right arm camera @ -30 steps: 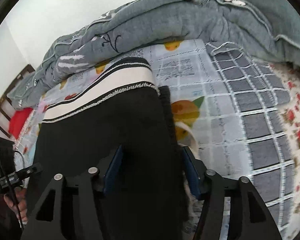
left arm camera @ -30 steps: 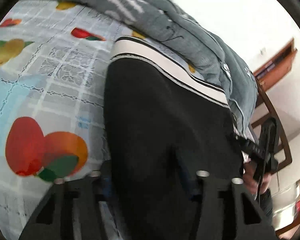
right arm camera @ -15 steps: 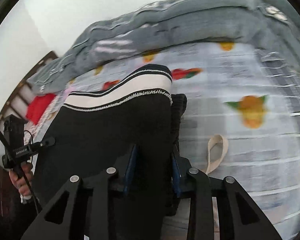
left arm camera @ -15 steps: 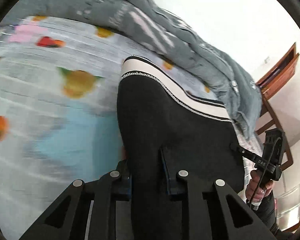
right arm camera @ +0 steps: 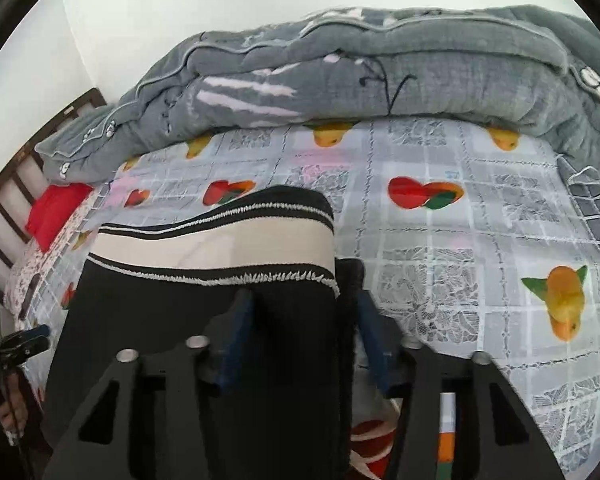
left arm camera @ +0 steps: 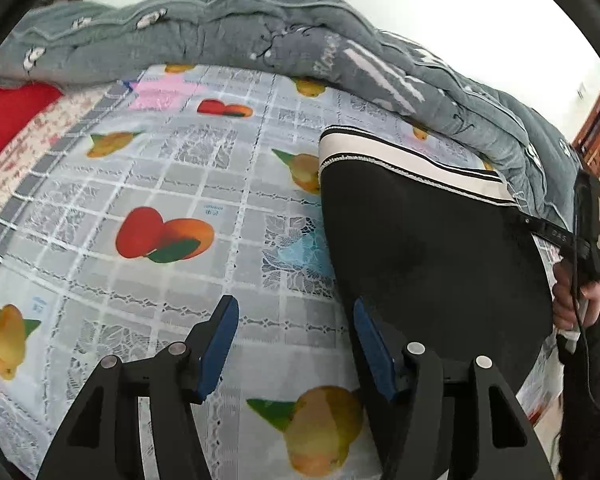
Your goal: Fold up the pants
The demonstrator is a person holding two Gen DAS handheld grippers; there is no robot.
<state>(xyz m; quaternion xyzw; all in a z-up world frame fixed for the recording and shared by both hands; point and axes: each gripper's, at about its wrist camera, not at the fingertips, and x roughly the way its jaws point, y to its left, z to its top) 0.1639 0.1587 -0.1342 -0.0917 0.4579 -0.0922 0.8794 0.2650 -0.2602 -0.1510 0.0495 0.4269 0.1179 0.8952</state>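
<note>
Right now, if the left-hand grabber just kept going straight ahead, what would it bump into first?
Probably the fruit-print cloth on the bed: the open left gripper has only cloth between its fingers. The black pants lie just to its right, and the grey quilt lies farther ahead. Depth is unclear.

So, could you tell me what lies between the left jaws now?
Only the fruit-print cloth, in the left wrist view; the pants lie just right of the left gripper.

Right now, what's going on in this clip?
A person with a handheld gripper in each hand is folding black pants on a fruit-print bed cover. The left gripper is open over the cover, beside the pants. The right gripper is open too, its fingers either side of the pants' edge. A grey quilt lies behind.
</note>
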